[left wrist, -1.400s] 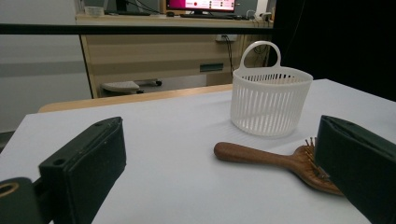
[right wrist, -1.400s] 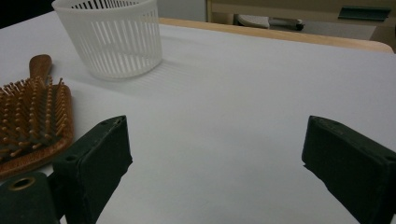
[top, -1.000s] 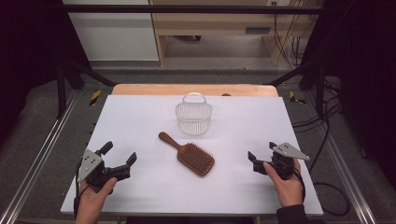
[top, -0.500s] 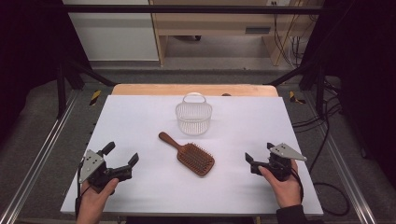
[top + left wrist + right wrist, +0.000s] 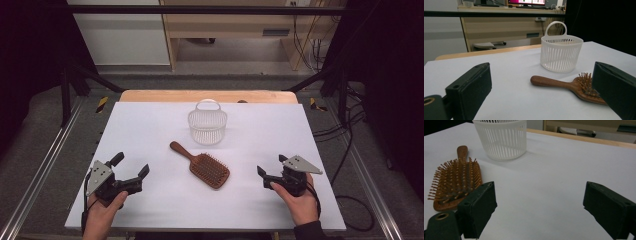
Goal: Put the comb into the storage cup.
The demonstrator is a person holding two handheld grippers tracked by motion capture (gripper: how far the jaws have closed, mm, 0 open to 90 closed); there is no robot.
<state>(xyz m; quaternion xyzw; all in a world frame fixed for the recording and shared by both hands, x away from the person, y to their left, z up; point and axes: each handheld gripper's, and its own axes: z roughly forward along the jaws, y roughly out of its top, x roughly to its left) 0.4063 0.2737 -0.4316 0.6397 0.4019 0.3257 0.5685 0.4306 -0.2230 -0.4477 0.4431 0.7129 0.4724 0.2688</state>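
We see the wooden hairbrush (image 5: 202, 164) lying bristles up between our two empty, open grippers, its handle pointing toward the left gripper (image 5: 131, 171) and its head slightly nearer the right gripper (image 5: 270, 171), whose jaws have just been closing a little.

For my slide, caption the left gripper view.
Open hand-held gripper faces a wooden hairbrush lying before a white slatted basket.

A brown wooden hairbrush (image 5: 202, 166) lay flat at the frame's centre, bristles up. Its handle pointed toward the upper left.
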